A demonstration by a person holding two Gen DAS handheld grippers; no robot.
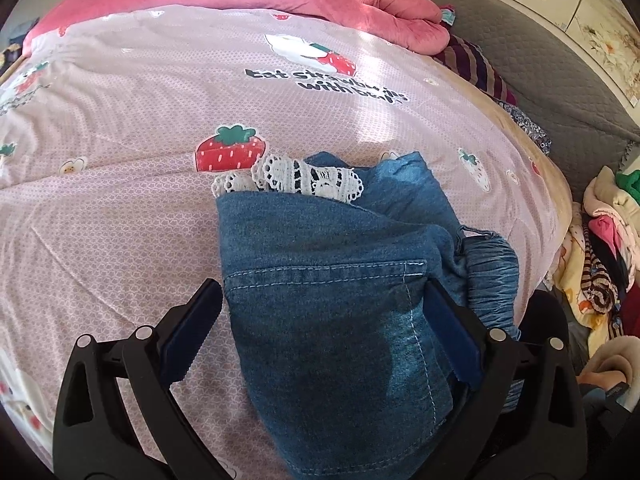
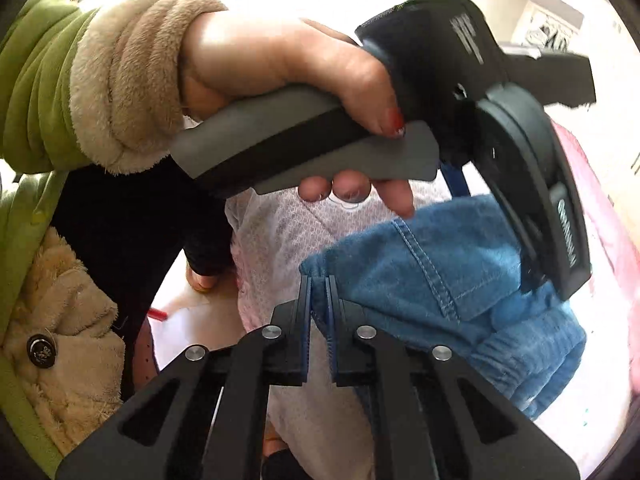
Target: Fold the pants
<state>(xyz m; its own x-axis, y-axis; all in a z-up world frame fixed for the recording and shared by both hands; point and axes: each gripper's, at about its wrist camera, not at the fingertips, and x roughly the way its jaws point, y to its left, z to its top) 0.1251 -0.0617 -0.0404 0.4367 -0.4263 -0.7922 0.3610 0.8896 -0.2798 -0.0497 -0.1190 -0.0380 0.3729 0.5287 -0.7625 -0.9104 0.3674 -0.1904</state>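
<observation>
The blue denim pants [image 1: 328,288] lie bunched and partly folded on the pink strawberry bedspread [image 1: 140,120], with white lace trim [image 1: 288,178] showing at the far end. My left gripper [image 1: 320,292] is open, its jaws spread either side of the denim near a back pocket. In the right wrist view the pants [image 2: 440,276] hang over the bed edge. My right gripper [image 2: 319,280] is shut on the gathered edge of the pants. The person's left hand holds the left gripper body [image 2: 460,92] just above the denim.
A pink quilt [image 1: 360,4] is heaped at the far end of the bed. A pile of clothes [image 1: 600,248] lies on the right by a grey quilted cover [image 1: 540,60]. The person's green fleece-lined coat [image 2: 48,240] fills the left of the right wrist view.
</observation>
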